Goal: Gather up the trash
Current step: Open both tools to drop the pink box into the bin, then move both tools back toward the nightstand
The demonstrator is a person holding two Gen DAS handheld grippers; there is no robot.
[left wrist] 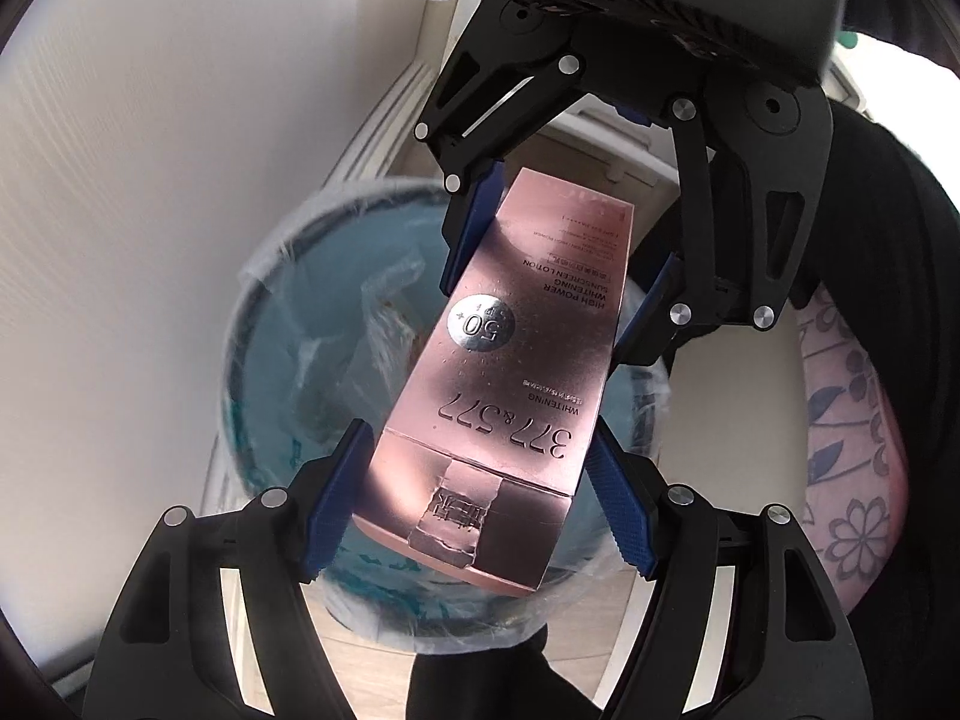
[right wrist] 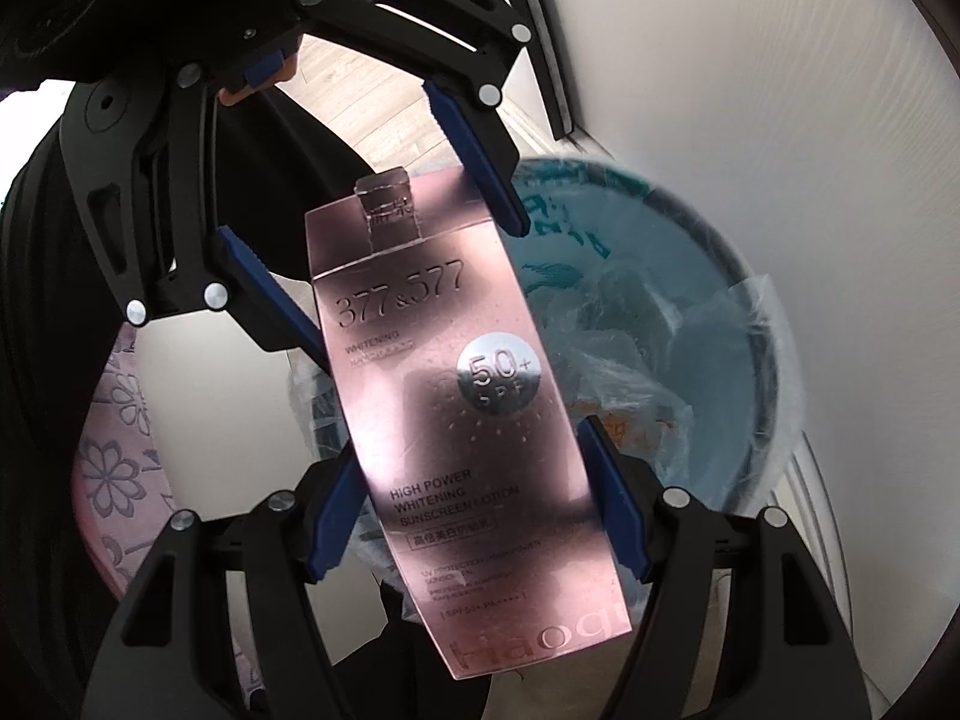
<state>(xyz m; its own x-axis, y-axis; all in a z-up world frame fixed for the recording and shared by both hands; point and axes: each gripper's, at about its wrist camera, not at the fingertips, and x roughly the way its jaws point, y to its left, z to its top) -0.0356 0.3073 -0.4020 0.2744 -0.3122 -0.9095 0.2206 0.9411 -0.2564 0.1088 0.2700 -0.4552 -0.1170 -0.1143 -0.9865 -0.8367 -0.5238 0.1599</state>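
I am gripping a pink sunscreen lotion box (left wrist: 504, 372) between both sets of jaws at once: my left gripper (left wrist: 480, 498) is clamping the taped flap end, and my right gripper (right wrist: 474, 498) is clamping the other end, near the printed brand name, blue pads (left wrist: 336, 498) pressing the narrow sides. In each view the opposite gripper is showing at the far end of the box, its pads on the same carton.

The box is hanging directly above the trash bin (left wrist: 252, 312), a round bin lined with a clear plastic bag (right wrist: 762, 300) and already holding crumpled wrappers (right wrist: 624, 360). A white wall (left wrist: 150, 150) is standing just beside the bin; a floral-patterned sleeve (left wrist: 852, 450) is showing on the side of the bin away from that wall.

As I judge it, the step in hand is the drop. Doing it well means keeping the carton centred over the bin's mouth, tilting one end down so it is entering lengthwise rather than bridging the rim, and parting both pairs of jaws together, since a late release on one side could swing the box against the rim and tip it onto the floor.
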